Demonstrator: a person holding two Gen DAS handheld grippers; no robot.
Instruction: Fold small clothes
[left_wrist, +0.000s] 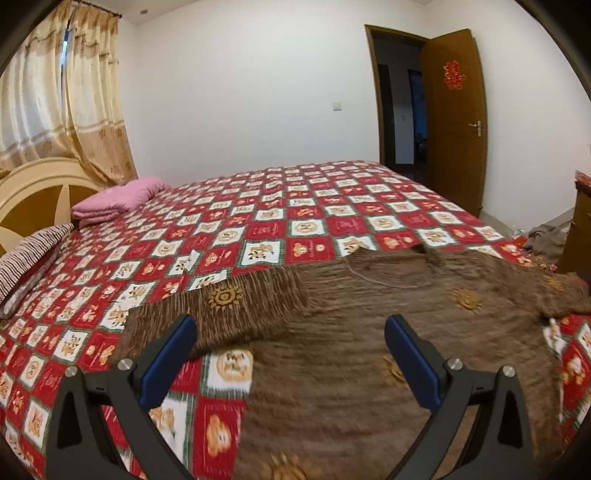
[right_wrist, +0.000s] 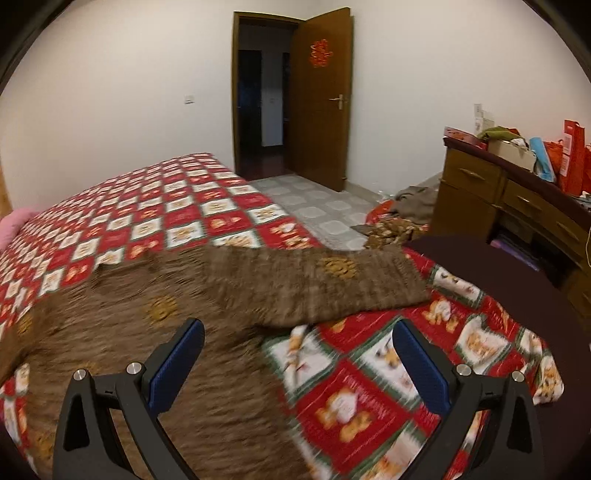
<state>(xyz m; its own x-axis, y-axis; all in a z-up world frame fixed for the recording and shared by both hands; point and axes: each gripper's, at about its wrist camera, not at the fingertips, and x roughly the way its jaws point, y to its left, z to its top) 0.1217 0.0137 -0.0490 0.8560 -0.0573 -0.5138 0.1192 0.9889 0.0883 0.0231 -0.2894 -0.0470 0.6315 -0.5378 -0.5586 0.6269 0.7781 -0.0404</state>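
A brown knitted sweater (left_wrist: 369, 332) with gold sun motifs lies spread flat on the bed, sleeves out to both sides. It also shows in the right wrist view (right_wrist: 155, 325). My left gripper (left_wrist: 290, 332) is open and empty, hovering above the sweater's left part, near its left sleeve (left_wrist: 221, 310). My right gripper (right_wrist: 299, 339) is open and empty, hovering over the sweater's right edge below its right sleeve (right_wrist: 332, 288). Both views are blurred by motion.
The bed carries a red and white patterned cover (left_wrist: 258, 221). A pink folded blanket (left_wrist: 118, 195) and a striped pillow (left_wrist: 29, 258) lie near the headboard. A wooden dresser (right_wrist: 517, 199) with bags stands right. More clothes (right_wrist: 413, 199) lie on the floor by an open door (right_wrist: 317, 96).
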